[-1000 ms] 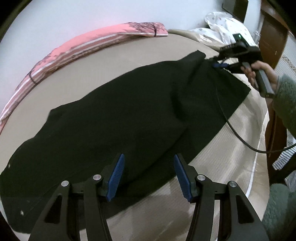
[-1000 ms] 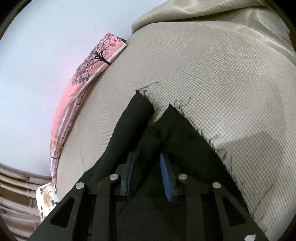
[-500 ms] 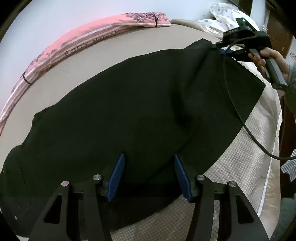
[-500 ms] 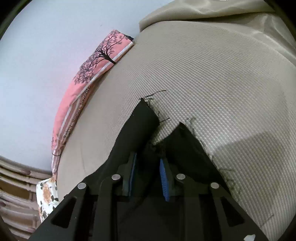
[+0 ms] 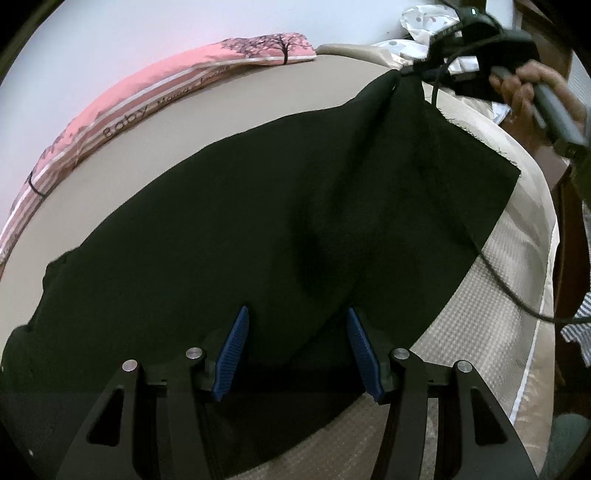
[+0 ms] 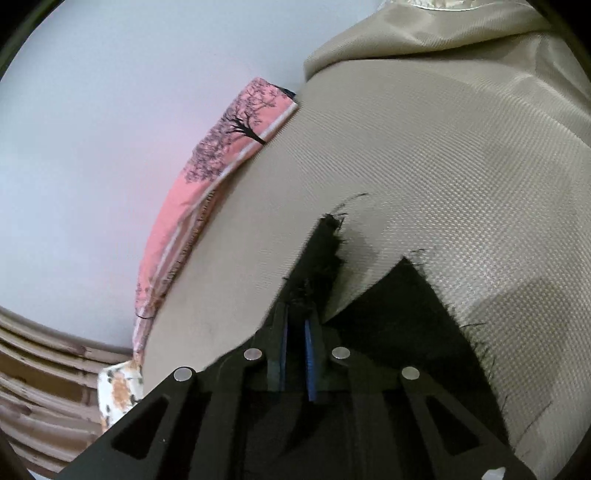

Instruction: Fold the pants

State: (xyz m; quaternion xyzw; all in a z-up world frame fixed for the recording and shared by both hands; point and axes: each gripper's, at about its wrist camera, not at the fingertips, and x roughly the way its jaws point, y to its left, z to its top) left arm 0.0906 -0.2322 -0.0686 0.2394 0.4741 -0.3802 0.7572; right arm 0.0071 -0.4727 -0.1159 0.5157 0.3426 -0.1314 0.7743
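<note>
The black pants (image 5: 258, 206) lie spread across the beige bed (image 5: 155, 147). My left gripper (image 5: 297, 350) is open, its blue pads (image 5: 236, 343) low over the near edge of the cloth, holding nothing. My right gripper (image 6: 295, 339) is shut on the frayed far hem of the pants (image 6: 325, 258), lifting that corner off the bed. It also shows in the left wrist view (image 5: 424, 70), at the far right, held by a hand (image 5: 524, 88).
A pink cushion with a tree print (image 5: 155, 92) runs along the white wall (image 5: 110, 37) at the bed's far edge. A black cable (image 5: 509, 291) hangs from the right gripper across the bed's right edge. White dotted bedding (image 5: 424, 18) lies far right.
My right gripper has closed tighter on the hem and pulled it up and away, stretching the pants. My left gripper has moved forward over the cloth, still open.
</note>
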